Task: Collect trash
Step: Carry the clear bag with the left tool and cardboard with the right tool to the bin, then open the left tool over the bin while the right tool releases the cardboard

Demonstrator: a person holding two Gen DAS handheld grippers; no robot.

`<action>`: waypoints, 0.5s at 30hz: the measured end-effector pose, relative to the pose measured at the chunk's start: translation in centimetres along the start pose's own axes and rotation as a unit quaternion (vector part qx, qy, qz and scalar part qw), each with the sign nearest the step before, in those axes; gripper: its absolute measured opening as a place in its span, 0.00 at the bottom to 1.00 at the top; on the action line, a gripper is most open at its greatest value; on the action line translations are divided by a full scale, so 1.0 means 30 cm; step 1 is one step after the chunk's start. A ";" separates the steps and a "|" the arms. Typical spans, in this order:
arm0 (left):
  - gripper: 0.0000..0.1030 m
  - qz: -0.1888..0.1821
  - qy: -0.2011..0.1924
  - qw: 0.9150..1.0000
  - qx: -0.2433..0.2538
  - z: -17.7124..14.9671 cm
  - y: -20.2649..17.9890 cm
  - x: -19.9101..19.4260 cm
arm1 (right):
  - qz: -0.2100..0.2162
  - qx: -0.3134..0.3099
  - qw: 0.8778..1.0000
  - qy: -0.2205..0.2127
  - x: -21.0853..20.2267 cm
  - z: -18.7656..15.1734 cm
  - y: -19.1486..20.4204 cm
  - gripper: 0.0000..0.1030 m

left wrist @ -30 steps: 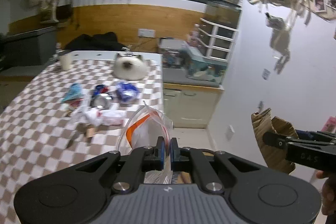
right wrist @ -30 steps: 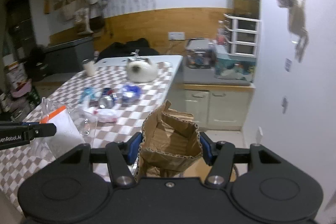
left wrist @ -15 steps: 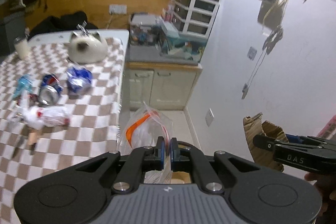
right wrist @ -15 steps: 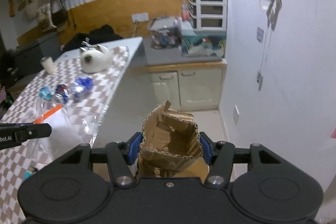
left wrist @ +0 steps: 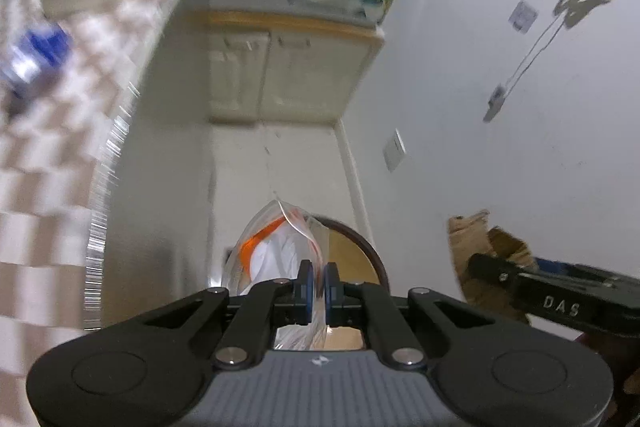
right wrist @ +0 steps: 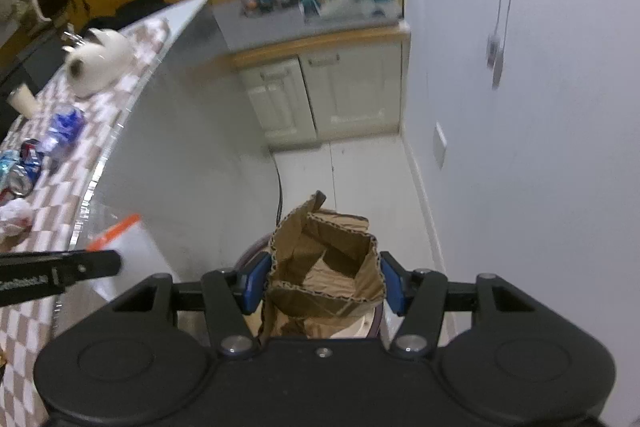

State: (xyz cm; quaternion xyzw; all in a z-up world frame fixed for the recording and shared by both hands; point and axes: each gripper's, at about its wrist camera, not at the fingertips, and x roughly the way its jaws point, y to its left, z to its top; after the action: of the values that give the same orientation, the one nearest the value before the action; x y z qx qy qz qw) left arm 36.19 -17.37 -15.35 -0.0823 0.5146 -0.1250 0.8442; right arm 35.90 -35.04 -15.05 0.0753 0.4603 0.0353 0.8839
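Left gripper (left wrist: pixel 316 285) is clamped tight on the clear plastic bag (left wrist: pixel 276 251) with the orange strip, pads pinching the film; the bag hangs off the bench, over the floor and right above the dark rim of a round bin (left wrist: pixel 360 243). Right gripper (right wrist: pixel 323 281) is grasping a torn cardboard box (right wrist: pixel 324 267), blue pads pressed on both sides, open top facing the camera; it also sits over the bin rim (right wrist: pixel 378 315), off the bench. Both point steeply down. More trash on the checkered bench (right wrist: pixel 24 307) near its long edge: crushed blue wrapper (right wrist: pixel 64 129), cans (right wrist: pixel 22 167), crumpled white wrapper (right wrist: pixel 14 217). White cat-shaped pot (right wrist: pixel 98 65) sits toward the far corner. Left view is motion-blurred.
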 end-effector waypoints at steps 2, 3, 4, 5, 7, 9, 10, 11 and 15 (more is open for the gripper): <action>0.05 -0.010 0.028 1.000 -0.009 0.004 0.011 0.096 | 0.002 0.009 1.000 0.020 0.071 -0.007 -0.018 0.57; 0.05 -0.015 0.041 0.999 -0.011 0.004 0.015 0.145 | 0.002 0.012 0.999 0.030 0.104 -0.010 -0.026 0.57; 0.05 -0.019 0.051 0.998 -0.012 0.001 0.017 0.182 | 0.002 0.015 0.999 0.039 0.138 -0.016 -0.034 0.57; 0.05 -0.028 0.061 0.998 -0.016 -0.003 0.020 0.223 | 0.002 0.017 0.999 0.047 0.166 -0.019 -0.038 0.57; 0.06 -0.035 0.083 0.996 -0.018 -0.009 0.025 0.297 | -0.002 0.022 0.998 0.061 0.215 -0.028 -0.053 0.57; 0.06 -0.037 0.102 0.994 -0.012 -0.012 0.026 0.362 | -0.006 0.025 0.997 0.074 0.258 -0.035 -0.066 0.57; 0.06 -0.039 0.108 0.993 -0.010 -0.010 0.027 0.386 | -0.008 0.027 0.996 0.079 0.274 -0.037 -0.072 0.57; 0.06 -0.041 0.113 0.993 -0.008 -0.008 0.027 0.411 | -0.010 0.028 0.996 0.084 0.291 -0.040 -0.079 0.57; 0.15 -0.074 0.114 0.990 -0.025 0.010 0.040 0.491 | -0.011 0.039 0.995 0.096 0.350 -0.048 -0.101 0.57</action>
State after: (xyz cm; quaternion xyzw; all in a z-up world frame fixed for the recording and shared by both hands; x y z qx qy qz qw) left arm 43.06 -20.57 -28.03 -0.1264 0.6033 -0.1832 0.7658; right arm 40.72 -36.49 -24.85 0.1006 0.5450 0.0145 0.8322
